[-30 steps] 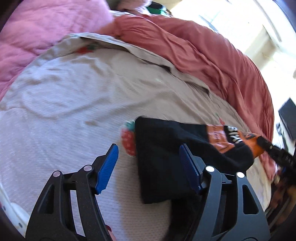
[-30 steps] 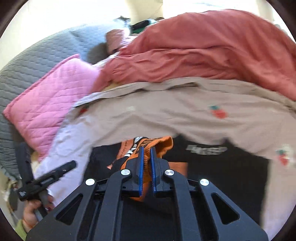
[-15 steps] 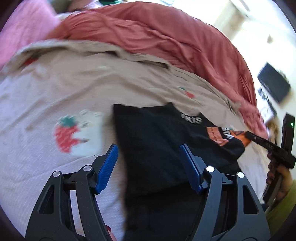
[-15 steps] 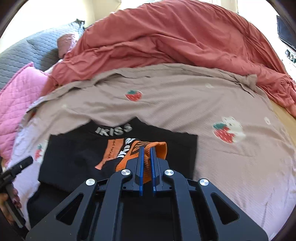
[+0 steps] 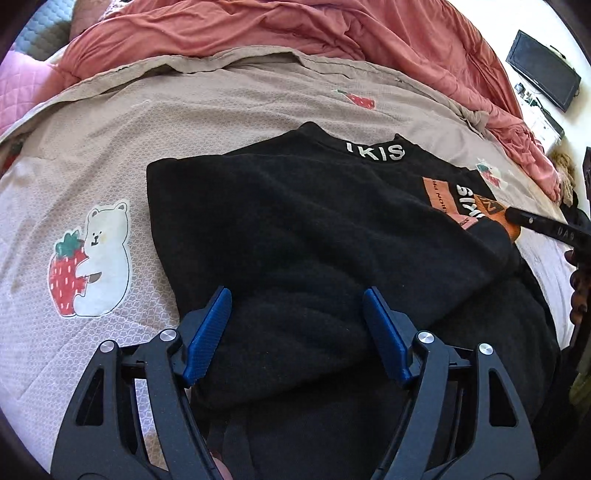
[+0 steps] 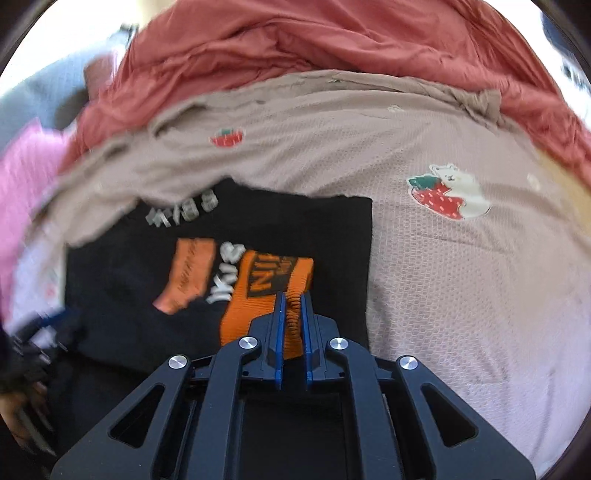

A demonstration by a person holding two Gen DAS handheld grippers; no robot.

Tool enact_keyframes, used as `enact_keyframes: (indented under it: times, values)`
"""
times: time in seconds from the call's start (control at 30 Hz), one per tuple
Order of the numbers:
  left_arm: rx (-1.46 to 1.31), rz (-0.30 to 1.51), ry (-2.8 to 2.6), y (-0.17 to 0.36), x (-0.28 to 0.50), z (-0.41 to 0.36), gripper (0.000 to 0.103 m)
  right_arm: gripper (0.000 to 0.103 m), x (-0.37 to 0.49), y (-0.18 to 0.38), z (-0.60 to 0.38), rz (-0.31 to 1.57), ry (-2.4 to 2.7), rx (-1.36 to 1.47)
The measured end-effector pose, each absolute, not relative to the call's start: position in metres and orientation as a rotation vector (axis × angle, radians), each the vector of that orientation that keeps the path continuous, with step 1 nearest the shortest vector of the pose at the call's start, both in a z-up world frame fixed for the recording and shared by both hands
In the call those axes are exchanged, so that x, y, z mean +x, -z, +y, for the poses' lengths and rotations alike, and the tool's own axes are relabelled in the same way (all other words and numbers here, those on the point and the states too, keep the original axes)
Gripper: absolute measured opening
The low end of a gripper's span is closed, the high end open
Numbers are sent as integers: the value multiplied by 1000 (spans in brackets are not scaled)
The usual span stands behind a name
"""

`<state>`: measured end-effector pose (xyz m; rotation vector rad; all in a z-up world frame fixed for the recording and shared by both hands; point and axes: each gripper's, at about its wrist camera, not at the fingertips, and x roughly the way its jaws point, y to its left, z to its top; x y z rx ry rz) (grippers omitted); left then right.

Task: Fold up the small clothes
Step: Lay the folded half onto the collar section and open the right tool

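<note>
A small black sweater [image 5: 314, 229] with white lettering and orange patches lies flat on a taupe bedsheet [image 5: 110, 147]. My left gripper [image 5: 297, 317] is open, its blue pads spread just above the sweater's near left part, holding nothing. My right gripper [image 6: 291, 306] is shut on the orange ribbed sleeve cuff [image 6: 266, 288] and holds it over the sweater's body [image 6: 295, 221]. The right gripper also shows at the right edge of the left wrist view [image 5: 517, 218], at the cuff.
A rumpled red-pink duvet [image 5: 332, 33] is piled along the far side of the bed. A pink quilted pillow [image 5: 14, 88] lies at the far left. A dark monitor [image 5: 543, 70] stands beyond the bed at the right. Strawberry-bear prints [image 5: 88, 258] dot the sheet.
The left gripper has swung right and moved in over the sweater, still open. The right gripper has carried the orange cuff across onto the sweater's body.
</note>
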<state>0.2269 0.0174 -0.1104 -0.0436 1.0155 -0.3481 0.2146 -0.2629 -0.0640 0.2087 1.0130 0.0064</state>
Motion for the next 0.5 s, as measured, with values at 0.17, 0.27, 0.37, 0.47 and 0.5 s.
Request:
enact_keyframes:
  times: [0.17,0.27,0.37,0.47,0.5]
  values:
    - [-46,1018,345,109,228,18,67,24,232,62,-283,1019,10,342]
    - [-54,1016,343,109,227,18,67,30,246,71,-287,1042,5,365]
    - [-106,988,354,99,226,23,67,38,257,89,-288,1097,2,392]
    - [-130,956,363,93,225,25,67,38,260,98,-285,1100,10,391]
    - [-128,968,365,96,226,25,67,32,260,98,-283,1097,4,386]
